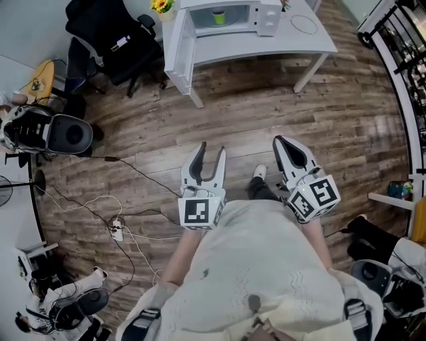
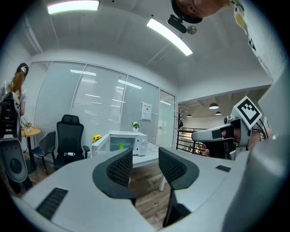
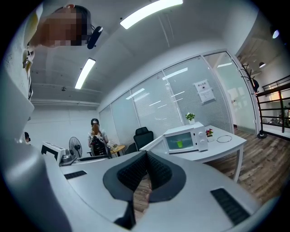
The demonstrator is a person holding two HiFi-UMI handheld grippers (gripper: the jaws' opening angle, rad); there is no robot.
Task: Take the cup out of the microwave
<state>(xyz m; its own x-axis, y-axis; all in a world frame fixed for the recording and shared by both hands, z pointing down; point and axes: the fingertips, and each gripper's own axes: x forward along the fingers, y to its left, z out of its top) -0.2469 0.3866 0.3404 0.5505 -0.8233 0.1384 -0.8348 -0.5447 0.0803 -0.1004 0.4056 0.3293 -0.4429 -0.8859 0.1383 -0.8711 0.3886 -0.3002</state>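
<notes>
Approach phase, nothing reached yet. Left gripper [image 1: 212, 150] is up front, jaws parted with nothing between them. Right gripper [image 1: 279, 141] sits beside it at three o'clock, jaws pressed together, empty. Ahead lies a stretch of wooden floor [image 1: 253, 100], then the white table [image 1: 279, 45] at twelve o'clock. On it stands the microwave [image 1: 266, 16], door [image 2: 100, 145] swung open, green cup [image 1: 218, 16] inside, well apart from both grippers. Next call, by my read: close the gap, then slip open jaws around the cup.
</notes>
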